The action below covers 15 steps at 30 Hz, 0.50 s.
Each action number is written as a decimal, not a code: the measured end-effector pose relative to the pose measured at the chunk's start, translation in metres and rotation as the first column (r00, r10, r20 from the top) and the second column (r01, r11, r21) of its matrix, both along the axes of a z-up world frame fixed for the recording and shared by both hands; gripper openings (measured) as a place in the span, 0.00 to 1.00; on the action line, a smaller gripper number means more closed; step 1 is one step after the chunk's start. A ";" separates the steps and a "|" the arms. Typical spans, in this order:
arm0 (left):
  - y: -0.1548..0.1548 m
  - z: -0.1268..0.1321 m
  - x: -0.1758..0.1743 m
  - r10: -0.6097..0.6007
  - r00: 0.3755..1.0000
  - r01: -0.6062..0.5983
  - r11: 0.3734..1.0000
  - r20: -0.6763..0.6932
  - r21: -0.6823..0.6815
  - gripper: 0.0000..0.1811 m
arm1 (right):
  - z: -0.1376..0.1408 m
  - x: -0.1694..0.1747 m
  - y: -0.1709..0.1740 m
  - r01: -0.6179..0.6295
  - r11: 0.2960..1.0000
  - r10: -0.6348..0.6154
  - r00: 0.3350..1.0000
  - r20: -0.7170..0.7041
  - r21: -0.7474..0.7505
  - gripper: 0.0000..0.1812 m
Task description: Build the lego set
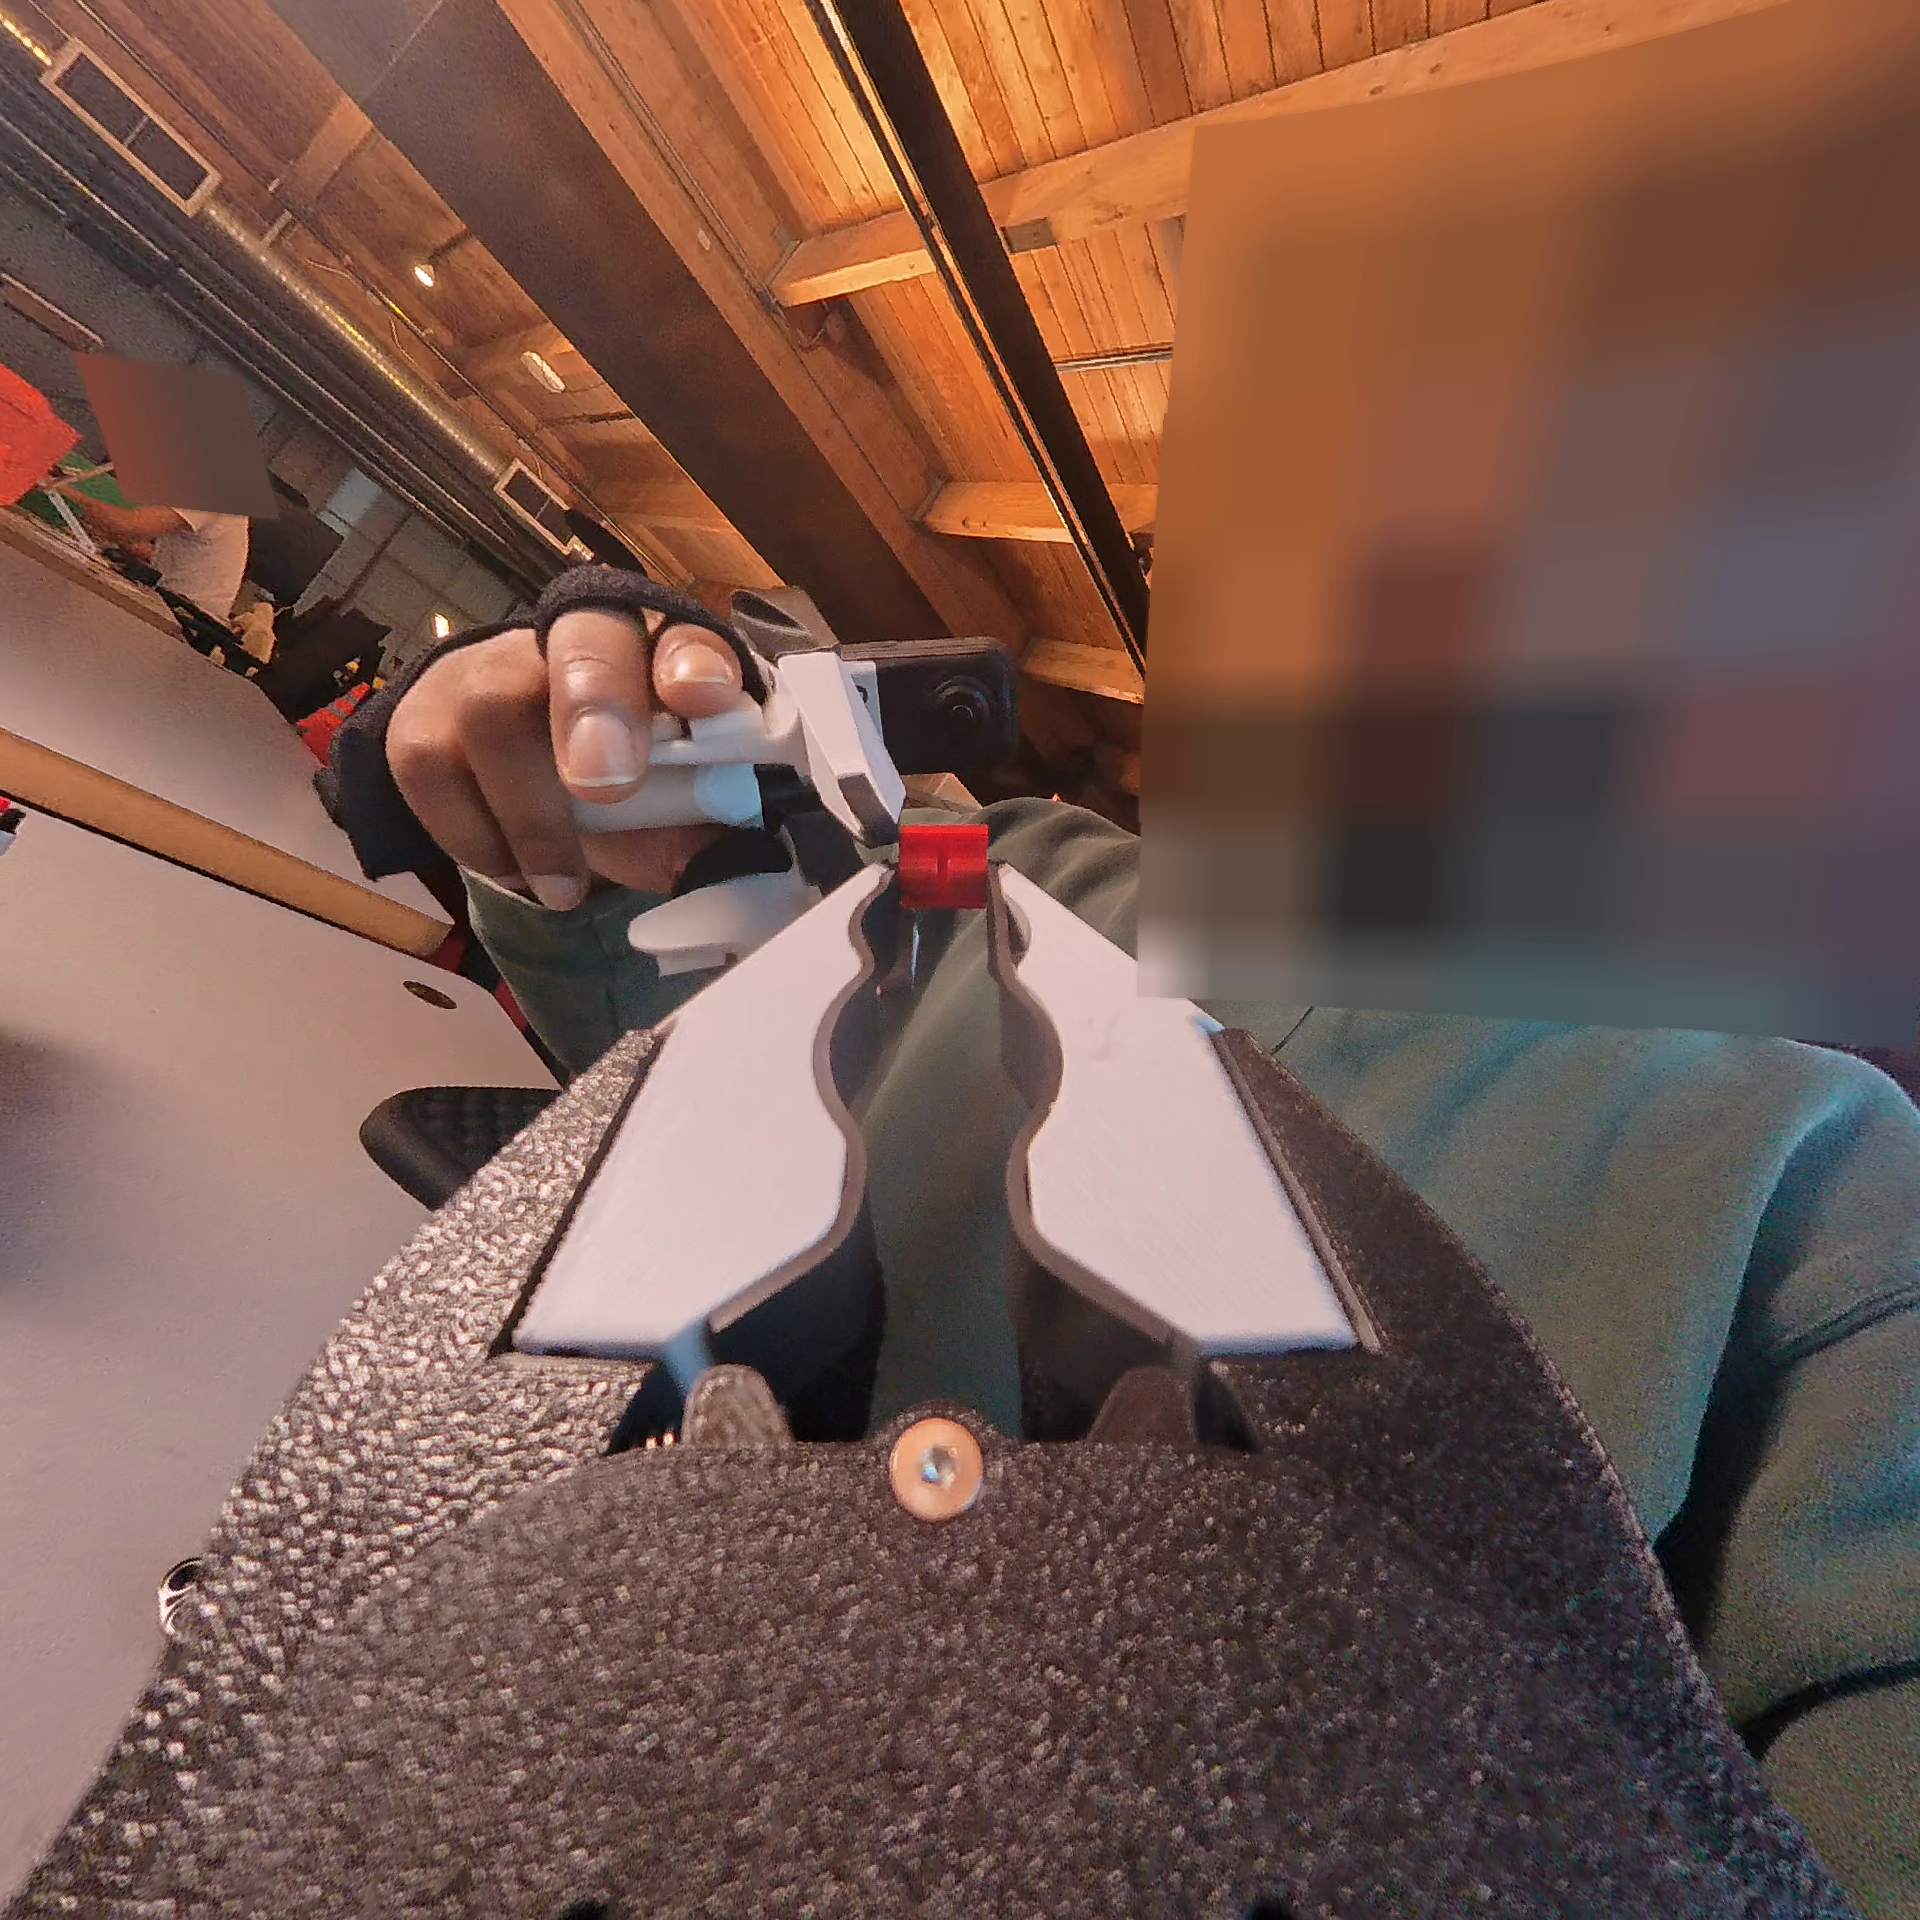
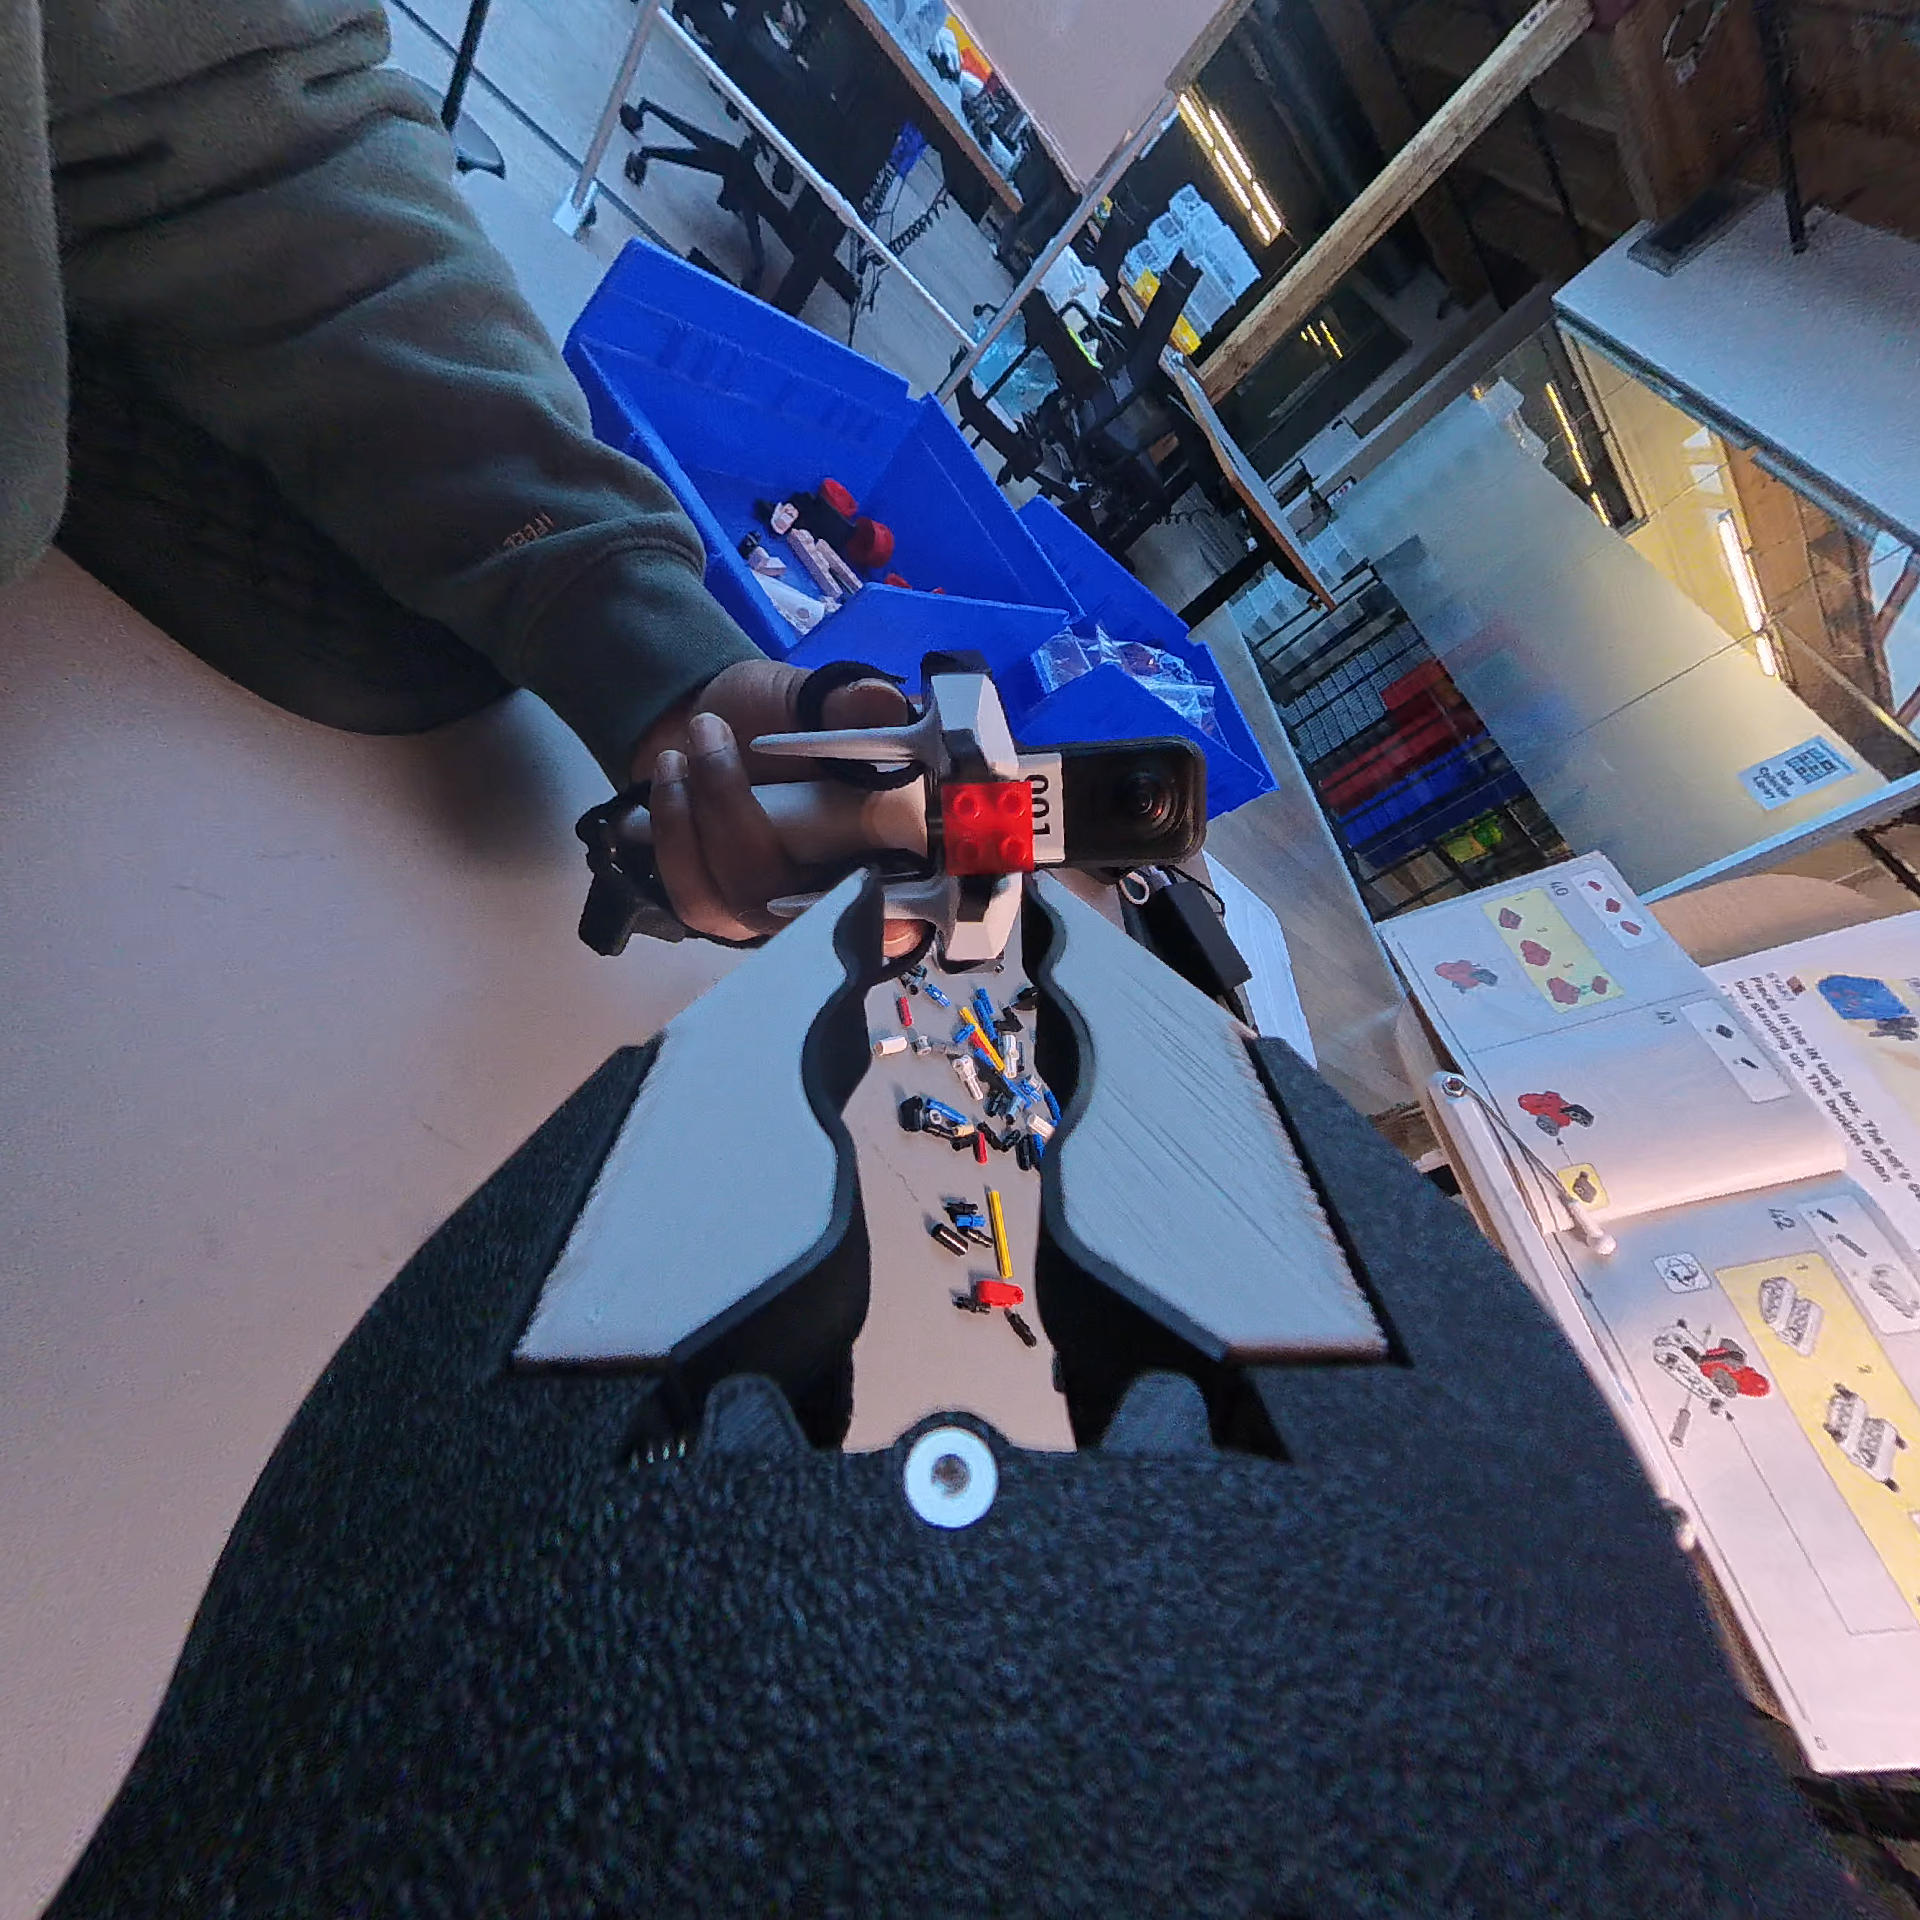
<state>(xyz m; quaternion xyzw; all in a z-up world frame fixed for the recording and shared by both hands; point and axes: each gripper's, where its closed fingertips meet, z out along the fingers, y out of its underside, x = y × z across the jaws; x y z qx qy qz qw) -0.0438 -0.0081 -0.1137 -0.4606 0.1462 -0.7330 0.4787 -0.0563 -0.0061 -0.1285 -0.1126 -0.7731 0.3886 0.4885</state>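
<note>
Right wrist view is showing me a small red brick (image 2: 988,827) sitting between the tips of my right tongs (image 2: 951,894), studs facing the camera, lifted well above the desk (image 2: 260,935). I'm judging the right tongs to be pinching it by its two smooth side walls, though the exact contact is hard to read. Left wrist view is showing the same red brick (image 1: 942,865) at the tips of my left tongs (image 1: 940,883), which are standing narrow; whether they are actually gripping it I cannot tell. I'm treating the brick as light, rigid and slick-sided, likely to twist or pop out under an off-centre squeeze, so flat opposite walls are the place to hold. Loose small pieces (image 2: 977,1091) are lying scattered on the desk below, beside blue bins (image 2: 831,447) and an open instruction booklet (image 2: 1662,1195).
</note>
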 end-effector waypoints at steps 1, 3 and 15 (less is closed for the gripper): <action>0.000 -0.001 0.000 -0.001 1.000 0.001 1.000 0.002 -0.002 0.09 | -0.001 0.000 0.000 -0.004 1.000 0.004 1.000 0.002 0.008 0.14; -0.002 -0.002 -0.001 -0.005 1.000 0.005 1.000 0.004 -0.004 0.09 | -0.003 0.001 -0.002 -0.015 1.000 0.015 1.000 0.007 0.015 0.15; -0.003 -0.011 -0.002 0.000 1.000 0.000 1.000 -0.028 -0.017 0.09 | -0.003 -0.005 -0.011 -0.045 0.999 0.044 0.998 0.034 0.025 0.12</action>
